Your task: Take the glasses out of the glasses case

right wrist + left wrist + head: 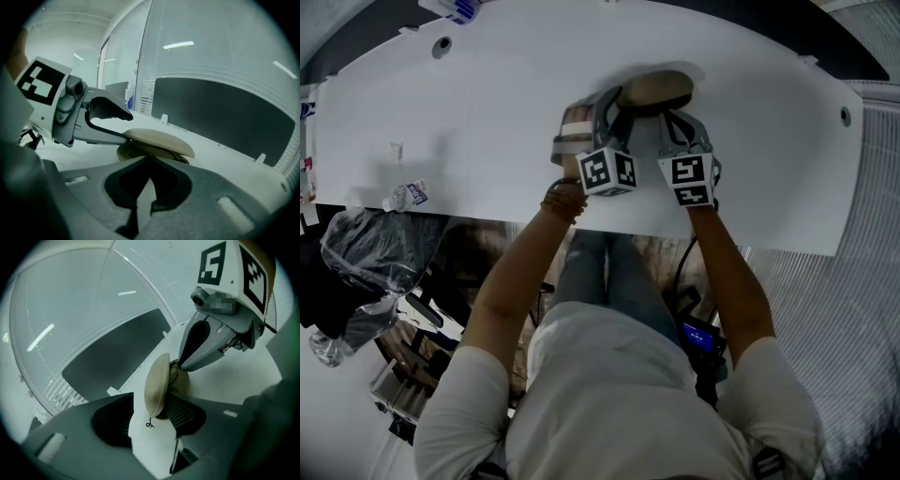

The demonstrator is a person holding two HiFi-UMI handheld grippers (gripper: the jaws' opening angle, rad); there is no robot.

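Note:
A beige oval glasses case (656,87) lies on the white table (487,122), its lid (159,140) lifted off the base. My left gripper (614,101) is open. One thin finger (105,135) is at the lid's edge and the other (112,110) hangs free above it. In the left gripper view the lid (157,383) leans against the meshed pad (180,411). My right gripper (149,161) is shut, and its tip (179,365) pokes into the gap between lid and base. I cannot make out the glasses inside.
A small plastic bottle (405,195) lies at the table's left edge, with a crumpled clear bag (366,246) below it. A blue-and-white item (455,7) sits at the far edge. A dark panel (220,112) stands behind the table.

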